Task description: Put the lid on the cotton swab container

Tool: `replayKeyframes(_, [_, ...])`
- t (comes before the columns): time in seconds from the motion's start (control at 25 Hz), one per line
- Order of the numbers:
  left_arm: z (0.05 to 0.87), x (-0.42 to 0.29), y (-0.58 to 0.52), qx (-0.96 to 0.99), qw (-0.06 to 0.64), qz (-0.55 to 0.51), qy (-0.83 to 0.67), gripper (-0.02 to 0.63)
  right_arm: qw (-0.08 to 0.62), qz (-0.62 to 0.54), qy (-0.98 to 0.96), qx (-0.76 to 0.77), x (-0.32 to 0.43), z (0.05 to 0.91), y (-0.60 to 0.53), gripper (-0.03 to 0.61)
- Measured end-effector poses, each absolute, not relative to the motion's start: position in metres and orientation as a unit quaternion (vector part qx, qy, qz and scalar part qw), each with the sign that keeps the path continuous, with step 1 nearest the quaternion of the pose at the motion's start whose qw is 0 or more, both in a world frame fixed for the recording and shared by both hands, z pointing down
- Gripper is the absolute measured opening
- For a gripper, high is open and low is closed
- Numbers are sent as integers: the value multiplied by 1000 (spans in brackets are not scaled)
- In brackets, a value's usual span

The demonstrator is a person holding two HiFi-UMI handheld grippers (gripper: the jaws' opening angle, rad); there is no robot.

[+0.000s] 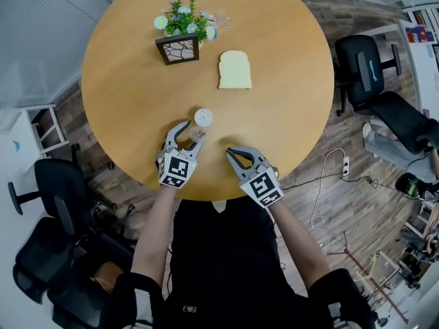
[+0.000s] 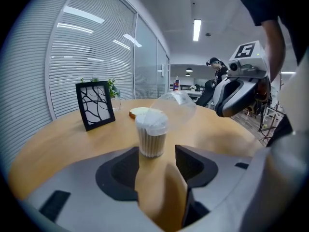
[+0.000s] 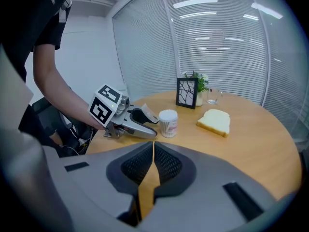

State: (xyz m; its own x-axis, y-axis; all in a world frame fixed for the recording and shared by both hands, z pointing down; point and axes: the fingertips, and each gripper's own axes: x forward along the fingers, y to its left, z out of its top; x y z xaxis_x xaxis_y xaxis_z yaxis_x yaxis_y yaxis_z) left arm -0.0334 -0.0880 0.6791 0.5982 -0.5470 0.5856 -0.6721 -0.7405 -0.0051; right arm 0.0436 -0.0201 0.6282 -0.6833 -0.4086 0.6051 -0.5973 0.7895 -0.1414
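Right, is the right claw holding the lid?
No, the right claw is shut tight, empty, with only bare table ahead of it.

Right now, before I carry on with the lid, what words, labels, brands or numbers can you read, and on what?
No text is readable anywhere.
The marker cube on the left claw and the cube on the right claw: black-and-white square patterns only, no letters.
On the cotton swab container: no label shows.
On the coloured items at the head view's upper right edge: print too small to read.

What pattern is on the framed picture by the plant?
Framed picture: black branching lines on white, clearest in the left gripper view.
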Motion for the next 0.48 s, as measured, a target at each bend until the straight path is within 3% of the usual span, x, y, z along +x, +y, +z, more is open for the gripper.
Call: replayKeyframes(0.48, [686, -23, -101, 883, 110, 295, -349, 291, 302, 176, -902, 255, 40, 643, -20, 8])
